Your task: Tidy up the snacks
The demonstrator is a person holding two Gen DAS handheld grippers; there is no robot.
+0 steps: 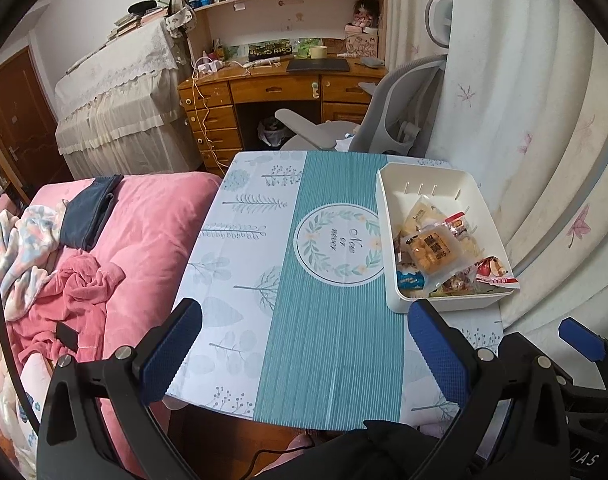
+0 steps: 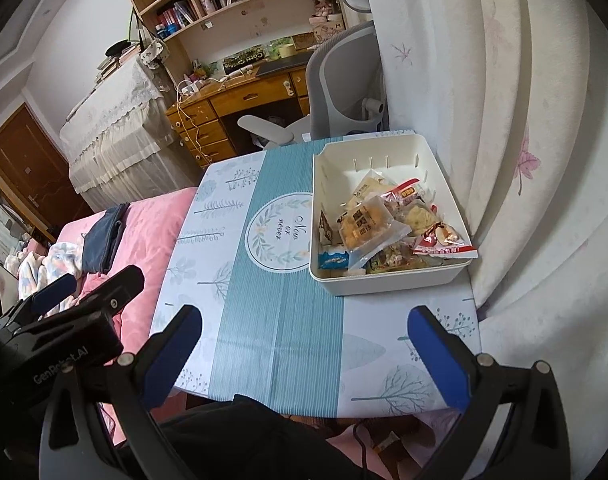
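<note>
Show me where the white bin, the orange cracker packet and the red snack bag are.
white bin [image 2: 384, 286], right wrist view, on its near wall.
orange cracker packet [image 2: 364, 228], right wrist view, middle of the wrapper.
red snack bag [image 2: 444, 242], right wrist view, middle of the bag.

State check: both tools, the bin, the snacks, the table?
Left tool: open, empty, above the table's near edge.
Right tool: open, empty.
White bin: upright, uncovered, at the table's right side.
Snack packets: piled in the bin, wrappers look sealed.
Table: no loose snacks on it.
</note>
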